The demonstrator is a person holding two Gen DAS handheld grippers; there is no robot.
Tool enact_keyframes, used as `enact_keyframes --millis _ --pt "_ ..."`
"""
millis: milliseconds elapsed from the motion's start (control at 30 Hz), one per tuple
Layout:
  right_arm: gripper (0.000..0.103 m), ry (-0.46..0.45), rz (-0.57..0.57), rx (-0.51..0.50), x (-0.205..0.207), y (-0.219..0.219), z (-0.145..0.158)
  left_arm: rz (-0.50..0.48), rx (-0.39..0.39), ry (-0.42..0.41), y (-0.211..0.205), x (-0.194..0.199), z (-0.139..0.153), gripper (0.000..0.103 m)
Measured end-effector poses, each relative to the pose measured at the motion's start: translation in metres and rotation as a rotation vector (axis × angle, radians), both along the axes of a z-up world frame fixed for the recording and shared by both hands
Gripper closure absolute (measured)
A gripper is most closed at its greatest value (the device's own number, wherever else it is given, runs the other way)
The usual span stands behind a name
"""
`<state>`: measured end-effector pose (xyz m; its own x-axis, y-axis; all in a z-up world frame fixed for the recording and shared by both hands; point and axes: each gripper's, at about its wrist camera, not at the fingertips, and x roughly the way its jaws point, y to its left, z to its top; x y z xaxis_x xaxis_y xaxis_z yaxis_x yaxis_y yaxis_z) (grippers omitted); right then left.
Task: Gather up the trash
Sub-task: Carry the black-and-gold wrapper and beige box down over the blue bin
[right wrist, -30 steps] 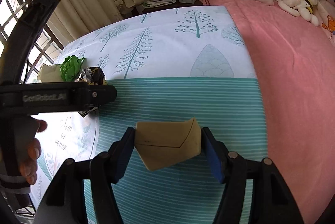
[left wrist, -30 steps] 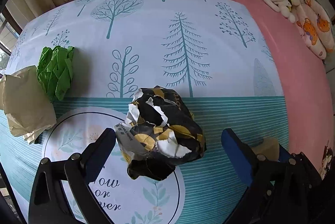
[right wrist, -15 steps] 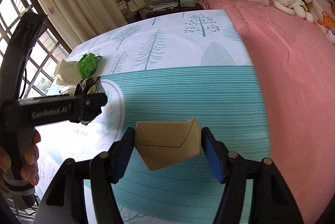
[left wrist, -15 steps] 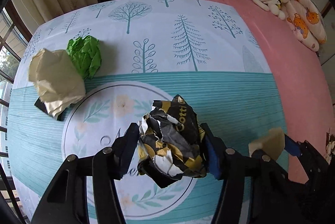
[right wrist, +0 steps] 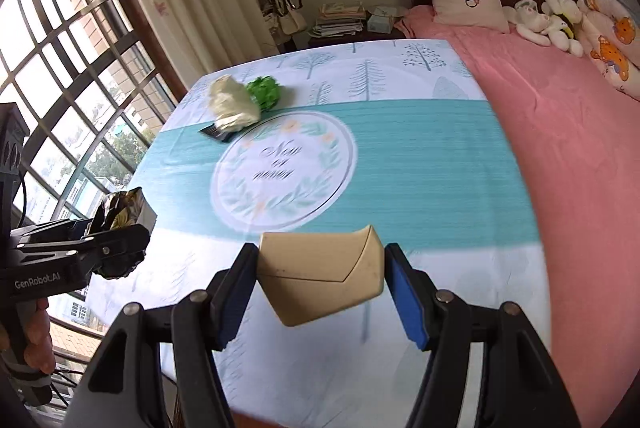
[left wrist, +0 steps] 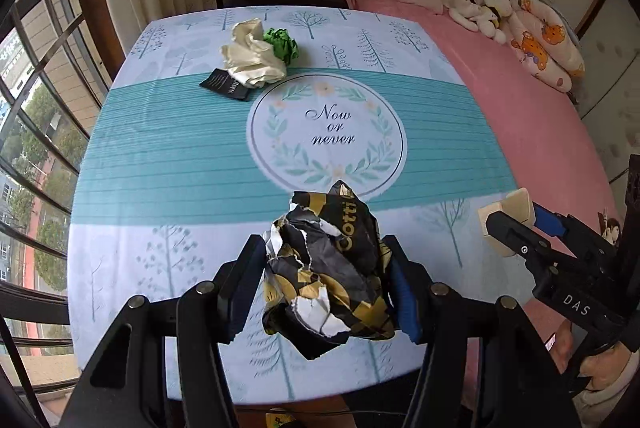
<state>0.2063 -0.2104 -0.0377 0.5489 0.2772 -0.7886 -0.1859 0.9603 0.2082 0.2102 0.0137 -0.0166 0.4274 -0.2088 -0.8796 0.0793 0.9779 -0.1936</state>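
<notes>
Both grippers loaded: left gripper (left wrist: 326,280) fingers clamp the black-and-gold crumpled wrapper (left wrist: 328,268) above the worktop (left wrist: 168,155); right gripper (right wrist: 320,284) fingers squeeze a tan carton piece (right wrist: 320,276), lifted too.

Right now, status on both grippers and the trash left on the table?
Left gripper shut on black-and-gold wrapper. Right gripper shut on tan carton. Cream wad, green wad, black card left on table. Nothing blocking.
</notes>
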Motion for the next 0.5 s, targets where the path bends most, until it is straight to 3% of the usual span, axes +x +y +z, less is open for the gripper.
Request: enact_keyframes --millis 267,500 --pt "0.039 0.002 -0.031 0.011 -0.111 0.06 0.008 -0.028 -0.018 -0.013 0.071 -0.12 0.005 0.046" --pt "0.039 0.027 -0.004 -0.03 -0.183 0.096 0.006 -0.054 -0.045 0.027 0.105 -0.188 -0.006 0.046"
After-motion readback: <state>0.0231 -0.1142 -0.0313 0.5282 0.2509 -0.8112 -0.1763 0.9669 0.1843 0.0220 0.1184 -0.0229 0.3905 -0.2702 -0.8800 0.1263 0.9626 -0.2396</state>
